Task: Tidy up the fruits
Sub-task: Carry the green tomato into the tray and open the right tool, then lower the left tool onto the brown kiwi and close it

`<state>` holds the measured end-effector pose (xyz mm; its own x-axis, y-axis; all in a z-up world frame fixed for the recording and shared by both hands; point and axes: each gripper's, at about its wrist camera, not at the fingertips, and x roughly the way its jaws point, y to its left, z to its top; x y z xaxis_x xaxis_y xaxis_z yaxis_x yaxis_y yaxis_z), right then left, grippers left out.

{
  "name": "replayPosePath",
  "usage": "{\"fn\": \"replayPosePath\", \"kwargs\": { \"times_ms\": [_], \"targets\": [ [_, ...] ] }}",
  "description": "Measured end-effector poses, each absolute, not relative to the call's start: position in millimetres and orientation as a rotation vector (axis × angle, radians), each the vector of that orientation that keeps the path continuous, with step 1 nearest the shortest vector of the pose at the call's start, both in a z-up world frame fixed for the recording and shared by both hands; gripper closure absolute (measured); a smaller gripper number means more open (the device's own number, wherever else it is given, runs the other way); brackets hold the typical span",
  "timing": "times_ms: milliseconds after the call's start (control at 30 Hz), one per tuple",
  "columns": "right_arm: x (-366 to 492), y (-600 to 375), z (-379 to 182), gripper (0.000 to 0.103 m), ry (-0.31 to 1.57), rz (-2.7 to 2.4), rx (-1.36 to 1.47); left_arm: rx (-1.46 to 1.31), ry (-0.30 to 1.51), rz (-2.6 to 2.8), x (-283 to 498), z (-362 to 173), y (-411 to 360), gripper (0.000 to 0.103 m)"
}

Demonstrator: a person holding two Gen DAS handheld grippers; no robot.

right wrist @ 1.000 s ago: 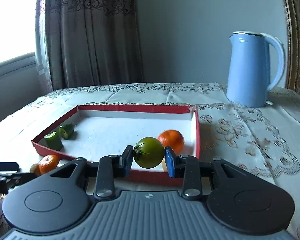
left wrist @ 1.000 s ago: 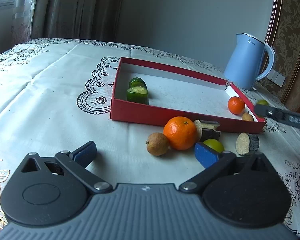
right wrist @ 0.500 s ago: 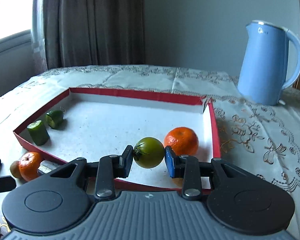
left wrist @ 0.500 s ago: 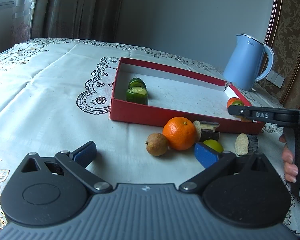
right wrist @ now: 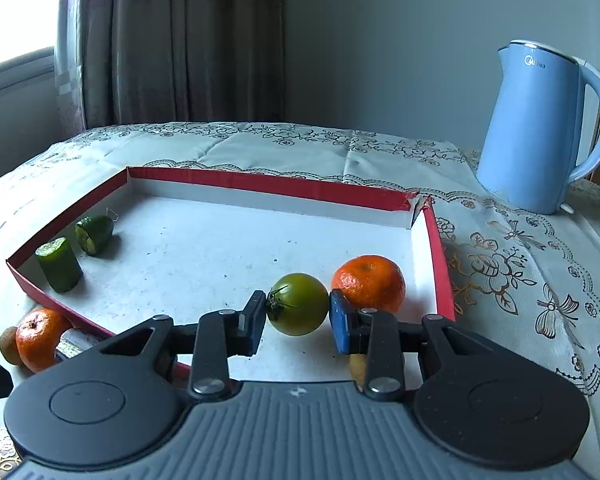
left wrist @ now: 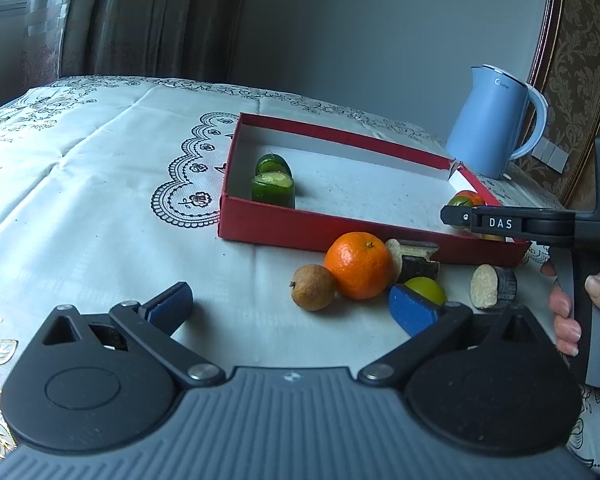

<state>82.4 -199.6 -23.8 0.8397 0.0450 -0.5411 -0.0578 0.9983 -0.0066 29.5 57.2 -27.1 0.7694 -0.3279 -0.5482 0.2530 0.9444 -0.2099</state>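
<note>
1. both sets of jaws first: the right gripper (right wrist: 298,322) has its jaws close around a green tomato (right wrist: 299,303), with one pad on each side of it. i cannot tell if the pads still press on it. the left gripper (left wrist: 292,306) has its jaws spread wide with nothing between them, low over the table.
2. the table (left wrist: 100,208) has a white cloth with lace patterns on it.
3. the red tray (right wrist: 260,182) is the next biggest thing. it is flat, with low red walls and a white floor, and one far corner is torn.
4. the blue kettle (right wrist: 540,128) stands upright on the cloth, past the far right corner of the tray.
5. the green tomato is low over the tray floor, near the right wall. a small orange (right wrist: 369,283) sits in the tray just behind it, on its right.
6. two cucumber pieces (right wrist: 76,252) are in the tray's left corner, one standing up and one on its side.
7. outside the tray, by its near wall, sits a big orange (left wrist: 358,265). a brown round fruit (left wrist: 313,287) touches it on the left.
8. a yellow-green fruit (left wrist: 426,290) peeks out behind the left gripper's right pad.
9. dark cut chunks (left wrist: 494,286) with pale insides lie near there too.
</note>
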Motion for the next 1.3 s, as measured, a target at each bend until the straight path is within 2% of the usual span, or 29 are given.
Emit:
{"fn": "replayPosePath", "kwargs": {
  "times_ms": [233, 400, 467, 733, 1000, 1033, 1100, 1200, 1300],
  "targets": [
    [84.2, -210.2, -26.3, 0.066, 0.606, 0.076, 0.049, -0.109, 0.619, -0.313, 28.7, -27.3, 54.8, 0.000],
    [65.5, -221.9, -20.9, 0.054, 0.566, 0.095, 0.095, -0.101, 0.620, -0.311, 28.5, -27.7, 54.6, 0.000],
    [55.2, -224.6, -17.6, 0.042, 0.532, 0.077, 0.095, -0.095, 0.618, -0.309, 28.0, -27.9, 54.0, 0.000],
    [21.3, -243.1, -16.4, 0.041, 0.462, 0.030, 0.137, -0.028, 0.598, -0.268, 22.9, -26.1, 45.6, 0.000],
    [-4.2, -258.1, -10.8, 0.034, 0.352, -0.025, 0.168, 0.147, 0.518, -0.271, 11.7, -19.6, 21.0, 0.000],
    [-4.6, -259.4, -10.2, 0.034, 0.345, -0.033, 0.172, 0.167, 0.501, -0.267, 12.1, -18.2, 18.9, 0.001],
    [-3.5, -260.1, -10.2, 0.034, 0.346, -0.040, 0.171, 0.205, 0.485, -0.273, 14.6, -15.8, 16.1, 0.014],
    [-1.5, -259.8, -11.1, 0.034, 0.355, -0.038, 0.169, 0.216, 0.534, -0.324, 24.9, -16.4, 17.5, 0.027],
    [-2.5, -260.0, -11.3, 0.033, 0.348, -0.044, 0.164, 0.183, 0.569, -0.396, 31.0, -20.5, 26.3, 0.034]
  ]
}}
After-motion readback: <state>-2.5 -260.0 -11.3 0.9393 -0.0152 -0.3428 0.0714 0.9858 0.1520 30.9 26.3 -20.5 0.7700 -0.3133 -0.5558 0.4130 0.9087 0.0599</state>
